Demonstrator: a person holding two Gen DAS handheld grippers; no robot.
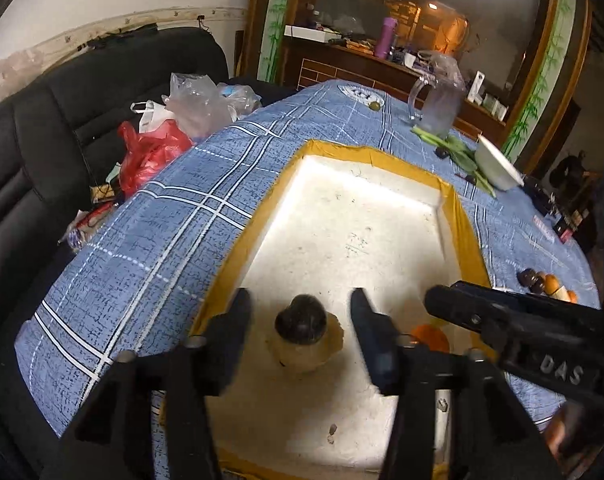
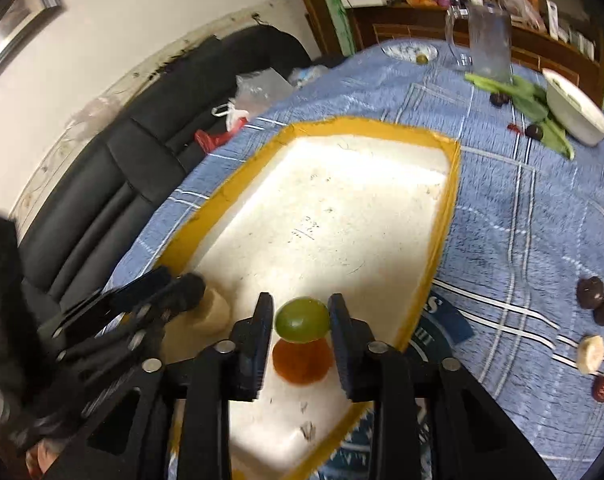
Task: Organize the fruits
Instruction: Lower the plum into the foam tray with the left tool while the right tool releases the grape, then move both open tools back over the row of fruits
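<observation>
A white foam tray [image 1: 342, 216] with yellow taped rim lies on the blue checked tablecloth; it also shows in the right wrist view [image 2: 342, 200]. My left gripper [image 1: 300, 320] is open above the tray's near end, with a dark fruit [image 1: 301, 322] sitting on a pale banana slice [image 1: 302, 354] between its fingers. My right gripper [image 2: 301, 320] is shut on a green grape [image 2: 302, 319], held just above an orange slice [image 2: 302, 362] in the tray. The orange slice shows in the left wrist view [image 1: 432, 338] beside the right gripper's body.
Loose fruits lie on the cloth at the right: dark ones [image 2: 592, 300], a banana slice [image 2: 590, 354], a red date [image 2: 603, 388]. A white bowl [image 2: 574, 108], green leaves [image 2: 530, 100] and a glass pitcher [image 2: 488, 44] stand at the far end. A black sofa with plastic bags [image 1: 154, 148] is on the left.
</observation>
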